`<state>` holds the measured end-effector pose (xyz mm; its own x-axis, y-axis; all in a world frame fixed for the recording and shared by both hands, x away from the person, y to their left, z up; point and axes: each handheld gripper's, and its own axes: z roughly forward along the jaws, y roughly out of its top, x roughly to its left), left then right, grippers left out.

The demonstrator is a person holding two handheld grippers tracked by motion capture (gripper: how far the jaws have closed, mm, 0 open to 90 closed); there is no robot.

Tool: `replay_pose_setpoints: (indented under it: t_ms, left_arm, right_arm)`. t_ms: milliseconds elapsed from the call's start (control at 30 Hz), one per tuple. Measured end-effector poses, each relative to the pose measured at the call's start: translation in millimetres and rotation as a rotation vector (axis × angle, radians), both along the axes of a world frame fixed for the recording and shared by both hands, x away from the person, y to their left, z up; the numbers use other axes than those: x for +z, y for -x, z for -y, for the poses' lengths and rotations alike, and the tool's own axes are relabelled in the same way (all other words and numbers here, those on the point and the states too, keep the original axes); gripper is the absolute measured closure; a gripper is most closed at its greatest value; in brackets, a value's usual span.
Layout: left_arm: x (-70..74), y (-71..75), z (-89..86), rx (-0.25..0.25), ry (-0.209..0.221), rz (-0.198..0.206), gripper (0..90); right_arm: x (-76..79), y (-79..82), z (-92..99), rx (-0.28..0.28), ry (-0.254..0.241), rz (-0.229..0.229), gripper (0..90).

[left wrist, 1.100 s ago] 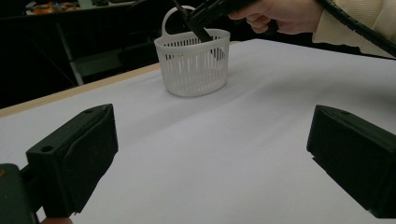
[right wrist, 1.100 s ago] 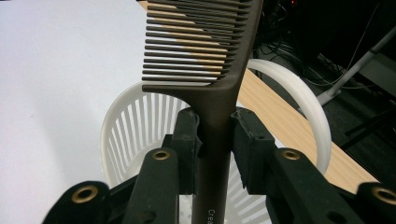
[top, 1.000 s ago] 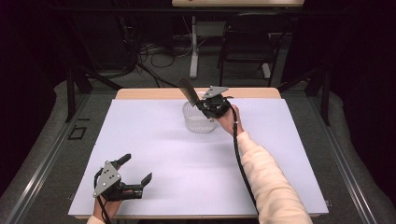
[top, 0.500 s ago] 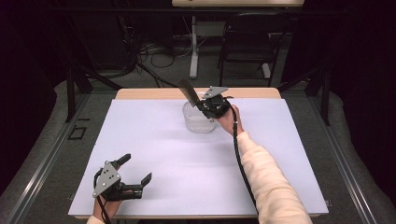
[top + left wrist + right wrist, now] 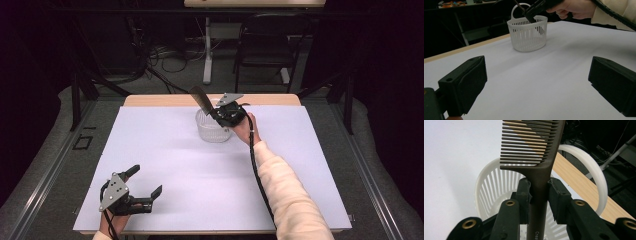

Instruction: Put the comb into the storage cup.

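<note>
Right gripper [image 5: 216,111] clamps the brown comb [image 5: 534,152] by its handle, long axis tilted up above the white basket [image 5: 212,131] directly below; left gripper [image 5: 145,187] agape, well apart.

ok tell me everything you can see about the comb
The comb is dark brown and looks like plastic, with one row of fine, even teeth along one side of a solid spine and a plain handle bearing small pale lettering, cut off. The right gripper is shut on its handle just below the teeth, holding it teeth-end up and tilted above the white slatted basket near the table's far edge. It touches the gripper's pads; whether its lower end touches the basket is hidden.
</note>
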<state>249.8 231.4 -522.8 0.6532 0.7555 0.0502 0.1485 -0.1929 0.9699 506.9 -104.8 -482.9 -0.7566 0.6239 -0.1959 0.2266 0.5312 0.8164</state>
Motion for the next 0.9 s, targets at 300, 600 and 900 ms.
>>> replay_pose_setpoints:
  t_ms: [300,600,900]
  left_arm:
    - [0.1,0.2,0.0,0.001,0.0,0.002,2.1]
    - [0.1,0.3,-0.1,0.001,0.0,0.002,2.1]
    - [0.1,0.3,0.1,0.001,-0.002,0.001,2.1]
  right_arm:
    - [-1.0,-0.2,-0.3,0.002,0.012,-0.011,71.7]
    - [-0.7,0.4,-0.4,0.015,0.045,-0.033,64.9]
    - [12.6,6.4,14.3,0.012,0.035,-0.079,34.7]
